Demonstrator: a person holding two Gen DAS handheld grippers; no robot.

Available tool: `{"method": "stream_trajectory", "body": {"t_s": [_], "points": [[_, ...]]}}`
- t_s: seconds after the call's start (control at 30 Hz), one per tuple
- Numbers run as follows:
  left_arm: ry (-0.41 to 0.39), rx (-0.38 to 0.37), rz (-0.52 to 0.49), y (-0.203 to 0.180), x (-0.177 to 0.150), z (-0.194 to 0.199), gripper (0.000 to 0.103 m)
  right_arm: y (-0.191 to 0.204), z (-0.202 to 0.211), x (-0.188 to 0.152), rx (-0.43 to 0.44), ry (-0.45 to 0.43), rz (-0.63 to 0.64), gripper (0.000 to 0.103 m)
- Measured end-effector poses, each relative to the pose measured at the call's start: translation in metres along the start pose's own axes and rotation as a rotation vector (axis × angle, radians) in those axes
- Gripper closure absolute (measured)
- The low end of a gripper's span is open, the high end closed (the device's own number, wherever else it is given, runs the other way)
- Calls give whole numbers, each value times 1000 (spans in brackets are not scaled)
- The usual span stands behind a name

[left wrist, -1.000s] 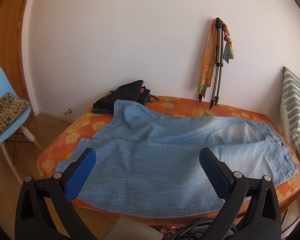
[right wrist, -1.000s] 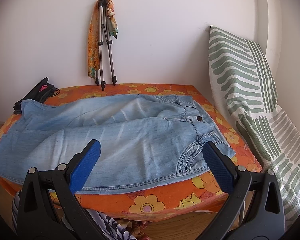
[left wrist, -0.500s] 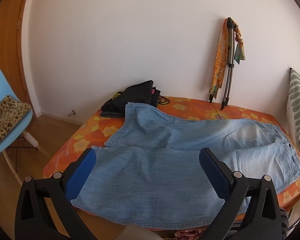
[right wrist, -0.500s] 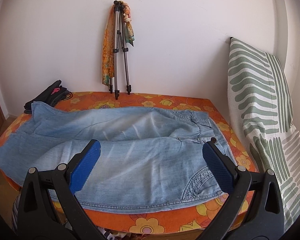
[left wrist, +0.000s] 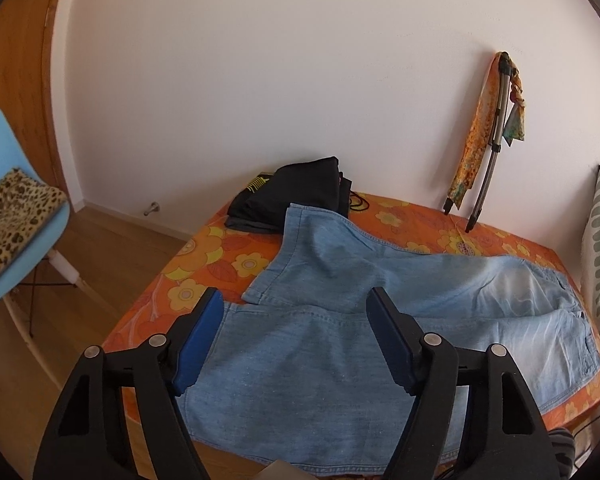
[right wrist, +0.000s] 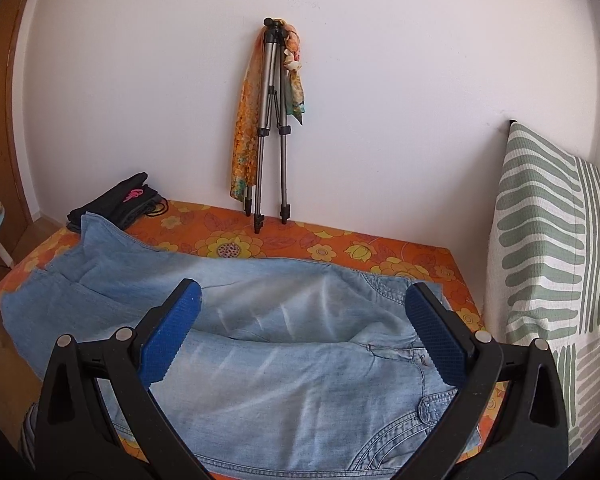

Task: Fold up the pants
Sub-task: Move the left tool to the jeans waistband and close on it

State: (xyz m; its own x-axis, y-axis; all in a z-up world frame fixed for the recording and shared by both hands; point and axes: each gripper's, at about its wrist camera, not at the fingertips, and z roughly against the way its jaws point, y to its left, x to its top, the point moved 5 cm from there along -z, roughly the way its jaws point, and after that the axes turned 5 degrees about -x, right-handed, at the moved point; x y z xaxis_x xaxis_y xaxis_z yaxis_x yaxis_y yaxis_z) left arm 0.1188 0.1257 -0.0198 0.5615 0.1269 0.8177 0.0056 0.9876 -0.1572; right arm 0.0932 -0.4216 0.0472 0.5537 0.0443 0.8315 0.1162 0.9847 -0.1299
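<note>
The jeans (left wrist: 340, 360) are lying spread across the bed (left wrist: 204, 256), filling the lower middle of both views, waistband toward the right. The left hand-held gripper (left wrist: 296, 308) is hanging over the leg ends, its jaws having just been closing yet pinching nothing. The right hand-held gripper (right wrist: 300, 300) is hovering above the waist end, jaws spread wide, nothing between them. A tripod (right wrist: 272, 128) is leaning against the wall.
</note>
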Motion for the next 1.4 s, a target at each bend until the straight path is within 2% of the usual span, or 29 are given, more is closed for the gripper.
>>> {"method": "stream_trajectory", "body": {"t_s": [0.03,0.1,0.2,0.33,0.5,0.67,0.83,1.17,1.27,1.3,1.33,1.4], "points": [[7,-6,7,2,2,-4,41,3,-4,5,19,-1,13,0],[19,-21,19,5,8,-12,50,9,-14,16,50,-1,32,0],[29,-32,11,7,18,-22,53,13,-30,35,90,0,45,0],[55,-67,39,16,35,-43,63,21,-56,59,137,28,103,0],[81,-74,23,19,53,-72,63,38,-96,81,196,86,169,0],[155,-122,8,10,63,-117,63,73,-150,84,252,170,263,0],[210,-154,16,6,70,-165,63,107,-208,75,317,257,327,0],[288,-138,-7,8,77,-247,63,146,-302,35,414,380,432,4],[303,-132,-36,1,76,-266,63,156,-322,26,472,408,445,4],[306,-129,-43,-1,75,-271,61,161,-327,23,498,417,449,4],[310,-124,-48,-2,75,-275,53,166,-331,20,516,422,460,4],[307,-116,-59,-4,75,-284,47,176,-339,14,541,433,483,4]]}}
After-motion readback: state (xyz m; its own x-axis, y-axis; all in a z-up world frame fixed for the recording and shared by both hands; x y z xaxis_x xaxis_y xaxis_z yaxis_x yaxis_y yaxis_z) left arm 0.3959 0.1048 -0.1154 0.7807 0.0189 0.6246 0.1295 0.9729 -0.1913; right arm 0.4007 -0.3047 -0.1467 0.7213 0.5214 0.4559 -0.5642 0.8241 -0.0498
